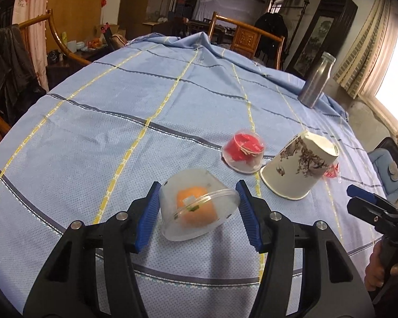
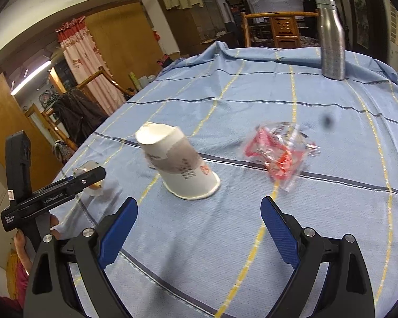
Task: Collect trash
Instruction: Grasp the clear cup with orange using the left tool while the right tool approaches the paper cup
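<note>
A clear plastic cup with orange scraps (image 1: pixel 196 204) lies tipped on the blue tablecloth (image 1: pixel 119 122). My left gripper (image 1: pixel 197 213) is open, with the cup between its blue pads; the left pad touches it or nearly so. Beyond lie a clear cup with red scraps (image 1: pixel 243 150) and an upturned printed paper cup (image 1: pixel 299 165), also in the right wrist view (image 2: pixel 176 163). A crumpled red-and-clear wrapper (image 2: pixel 278 156) lies to its right. My right gripper (image 2: pixel 199 228) is open and empty, short of the paper cup and wrapper.
A steel bottle (image 2: pixel 331 39) stands at the far right of the table, also in the left wrist view (image 1: pixel 315 79). Wooden chairs (image 1: pixel 249 37) stand around the table. The cloth is bunched at the far edge (image 1: pixel 199 42).
</note>
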A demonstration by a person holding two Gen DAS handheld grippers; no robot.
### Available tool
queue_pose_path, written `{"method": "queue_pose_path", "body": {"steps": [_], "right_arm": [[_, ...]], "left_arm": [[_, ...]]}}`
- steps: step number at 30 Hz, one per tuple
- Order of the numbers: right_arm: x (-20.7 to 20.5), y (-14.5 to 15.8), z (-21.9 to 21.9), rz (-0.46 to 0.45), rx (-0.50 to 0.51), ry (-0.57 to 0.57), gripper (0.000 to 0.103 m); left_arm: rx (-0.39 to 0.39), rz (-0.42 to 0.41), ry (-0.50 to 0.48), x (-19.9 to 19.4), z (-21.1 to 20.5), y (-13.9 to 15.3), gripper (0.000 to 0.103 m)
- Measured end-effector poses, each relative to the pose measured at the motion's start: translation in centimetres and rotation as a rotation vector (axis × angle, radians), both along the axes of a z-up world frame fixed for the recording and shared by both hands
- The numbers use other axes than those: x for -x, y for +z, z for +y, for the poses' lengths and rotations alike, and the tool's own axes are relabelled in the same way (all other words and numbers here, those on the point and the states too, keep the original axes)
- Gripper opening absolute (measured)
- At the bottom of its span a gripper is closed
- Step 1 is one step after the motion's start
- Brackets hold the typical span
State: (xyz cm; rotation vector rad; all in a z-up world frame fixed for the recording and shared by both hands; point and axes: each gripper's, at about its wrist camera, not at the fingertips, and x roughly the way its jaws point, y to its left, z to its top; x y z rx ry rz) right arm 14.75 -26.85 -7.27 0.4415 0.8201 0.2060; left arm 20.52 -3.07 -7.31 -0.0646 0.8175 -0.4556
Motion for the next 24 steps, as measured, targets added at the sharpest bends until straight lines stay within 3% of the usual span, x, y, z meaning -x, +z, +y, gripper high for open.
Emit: {"method": "queue_pose_path", "body": {"steps": [5,12,15,17,21,24], "right_arm": [[-2.1,0.6,0.8,-0.001,-0.023,0.019,0.092],[-6.0,0.7,2.7,0.013,0.055,0.056,0.092],[-6.4,-0.2,4.4,0.068,-0.061,0.223,0.093],[-5.7,0.3,5.4,0.049,-0.074,0.304,0.091],[-4.8,1.4,5.0,-0.028,0.059,0.238,0.092],[-5.1,0.8,4.9,-0.003,0.064,0.221,0.092]], "left_arm": [[0.022,-0.006,-0.005,0.1,0.2,0.2,0.057],[0.057,-0.003,-0.011,0.0,0.6,0.3,0.057],[0.07,0.003,-0.009,-0.1,0.8,0.3,0.057],[0.078,0.009,-0.011,-0.1,0.8,0.2,0.057],[0.084,0.018,-0.007,-0.4,0.8,0.2,0.057],[0.09,0.021,-0.006,-0.4,0.8,0.2,0.057]]}}
